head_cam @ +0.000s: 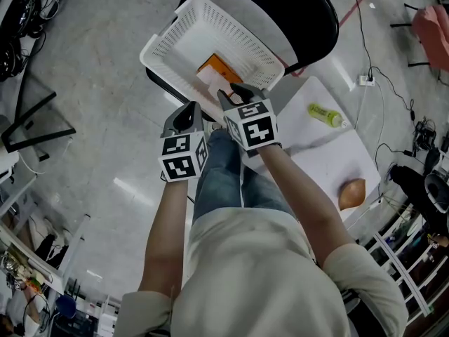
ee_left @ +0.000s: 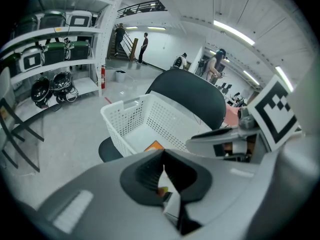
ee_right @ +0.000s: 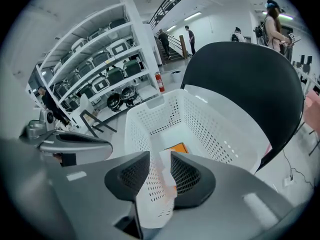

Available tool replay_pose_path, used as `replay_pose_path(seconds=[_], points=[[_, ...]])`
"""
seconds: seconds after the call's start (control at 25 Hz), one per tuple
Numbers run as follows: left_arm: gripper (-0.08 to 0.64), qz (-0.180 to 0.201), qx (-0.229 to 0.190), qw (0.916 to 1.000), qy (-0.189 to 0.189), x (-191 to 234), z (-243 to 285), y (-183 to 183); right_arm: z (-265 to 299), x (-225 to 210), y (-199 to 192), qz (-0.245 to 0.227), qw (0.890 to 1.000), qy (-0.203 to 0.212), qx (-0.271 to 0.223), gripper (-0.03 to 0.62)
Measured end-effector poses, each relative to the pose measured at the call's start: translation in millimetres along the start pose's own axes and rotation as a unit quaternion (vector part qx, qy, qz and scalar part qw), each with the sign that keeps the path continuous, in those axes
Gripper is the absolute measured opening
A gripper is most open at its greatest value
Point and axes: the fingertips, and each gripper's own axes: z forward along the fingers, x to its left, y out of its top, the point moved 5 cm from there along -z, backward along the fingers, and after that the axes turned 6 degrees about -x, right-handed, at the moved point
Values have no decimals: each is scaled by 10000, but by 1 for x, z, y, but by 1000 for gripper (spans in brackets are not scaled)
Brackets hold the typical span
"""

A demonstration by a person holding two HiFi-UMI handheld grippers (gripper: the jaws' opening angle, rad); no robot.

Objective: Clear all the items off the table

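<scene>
A white perforated basket [head_cam: 168, 37] stands on a black chair [head_cam: 309, 12]. On its floor lies a flat orange item [head_cam: 219, 67], also seen in the right gripper view [ee_right: 178, 148]. My right gripper [head_cam: 235, 92] hangs over the basket's near rim, jaws apart. A white strip with an orange edge [ee_right: 167, 176] shows in the gap, close to the right-hand pad and clear of the other. My left gripper [head_cam: 189, 109] is shut and empty, just left of it, outside the basket. On the white table [head_cam: 309, 139] lie a yellow-green bottle [head_cam: 325, 114] and a brown rounded item [head_cam: 352, 194].
Cables and a power strip [head_cam: 366, 80] lie on the floor beyond the table. A black folding frame [head_cam: 31, 121] stands at the left. Shelving [ee_right: 100, 69] with gear and several people stand far behind the chair.
</scene>
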Motion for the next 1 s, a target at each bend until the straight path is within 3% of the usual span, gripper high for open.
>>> replay_pose_path(seconds=[0.52,1.0], points=[[9,37,-43,10000,-47,-5,-3,1,-7,1,-5,8,10000,-52,1,127],[9,107,-103,9998,-117,-13,-11,6,-21,-3,-4,-38,9995,-302,10,1]])
